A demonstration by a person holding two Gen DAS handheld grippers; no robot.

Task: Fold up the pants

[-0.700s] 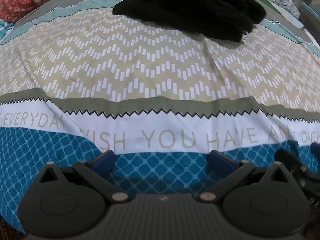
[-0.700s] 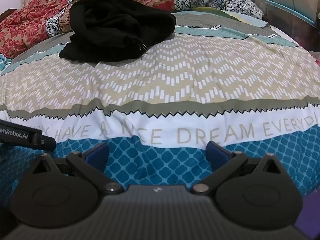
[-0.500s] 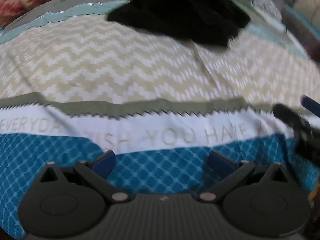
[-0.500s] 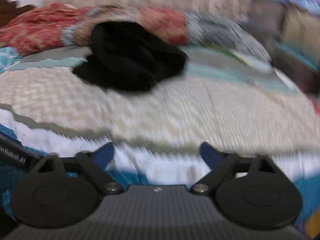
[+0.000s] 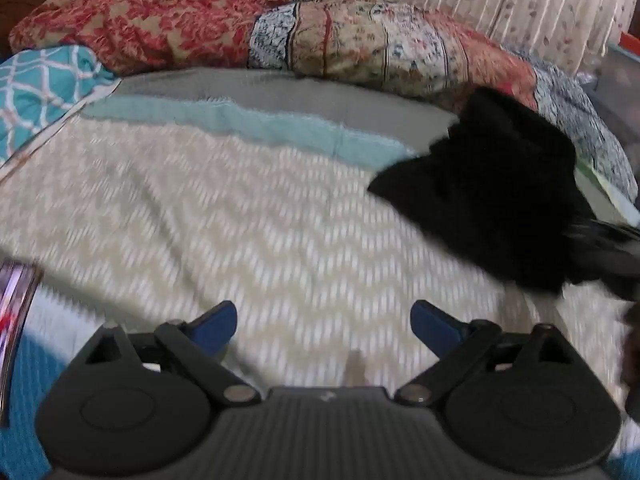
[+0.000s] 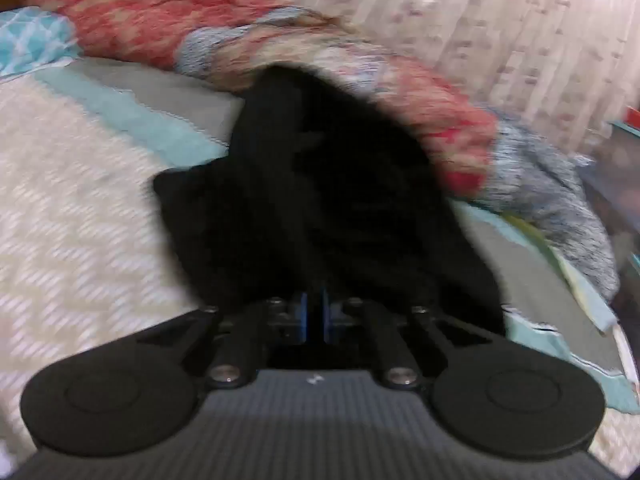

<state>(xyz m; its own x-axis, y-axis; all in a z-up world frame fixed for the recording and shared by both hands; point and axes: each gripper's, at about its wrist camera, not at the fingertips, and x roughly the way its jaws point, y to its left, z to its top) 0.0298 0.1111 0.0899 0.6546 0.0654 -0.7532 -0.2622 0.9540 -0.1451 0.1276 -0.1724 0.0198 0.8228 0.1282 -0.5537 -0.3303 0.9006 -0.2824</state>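
The right gripper [image 6: 314, 316] has its jaws drawn nearly together, and the near edge of the pants [image 6: 320, 200] runs down into the narrow gap between the blue pads; the blur leaves it unsure how much cloth is pinched, but they look closed on a fold of it. The left gripper [image 5: 322, 320] stands with jaws wide and nothing between them, only the chevron bedspread [image 5: 200, 220] beneath.

The pants are black, thick and soft, a limp heap that should sag and drag rather than hold any shape, light enough to lift by one pinched edge. A waistband or hem would likely give the surest hold, though the folds hide both.

From the left gripper, the pants [image 5: 492, 200] lie ahead and to the right, well apart from its jaws. Beyond the pants, a patterned quilt [image 5: 360, 40] is bunched along the far side of the bed.
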